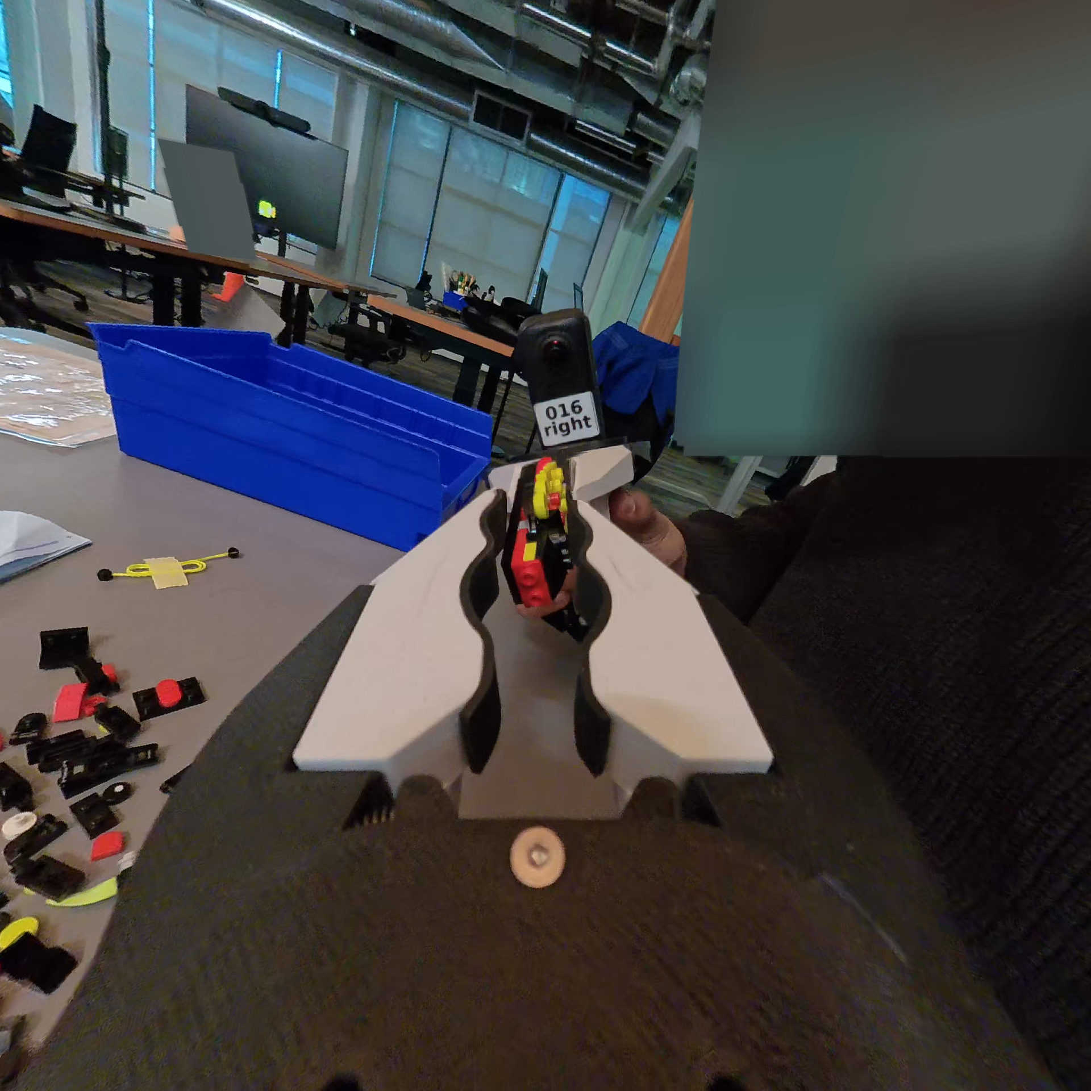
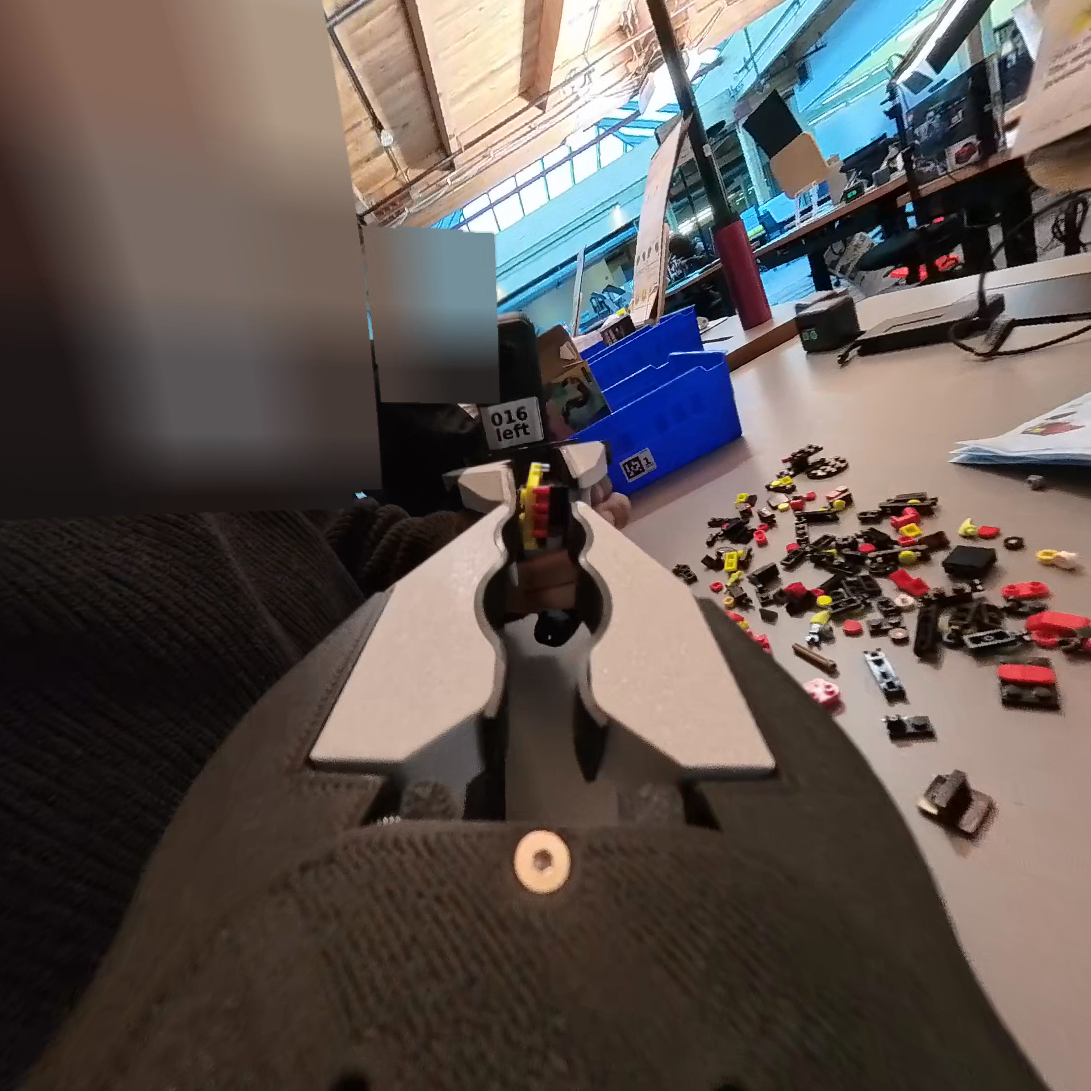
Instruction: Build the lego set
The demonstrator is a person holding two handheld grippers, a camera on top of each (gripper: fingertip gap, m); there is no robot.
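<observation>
A small lego assembly (image 1: 531,567) of red, black and yellow bricks is held in the air between both grippers, which face each other. My left gripper (image 1: 540,505) is closed around its red and black end. My right gripper (image 1: 558,466) holds the yellow end from the far side. In the right wrist view the assembly (image 2: 534,508) sits at the tips of my right gripper (image 2: 542,510), with my left gripper (image 2: 531,475) behind it. A person's finger shows just under the assembly. Loose lego pieces (image 2: 885,578) lie on the grey table (image 2: 885,413).
Loose pieces (image 1: 77,750) also lie at the left. A blue bin (image 1: 283,425) stands behind them and also shows in the right wrist view (image 2: 667,407). A yellow string piece (image 1: 165,570) and an instruction booklet (image 2: 1033,443) lie on the table. A dark sleeve (image 1: 885,649) is at the right. Less than 4 cm separates the two grippers' tips.
</observation>
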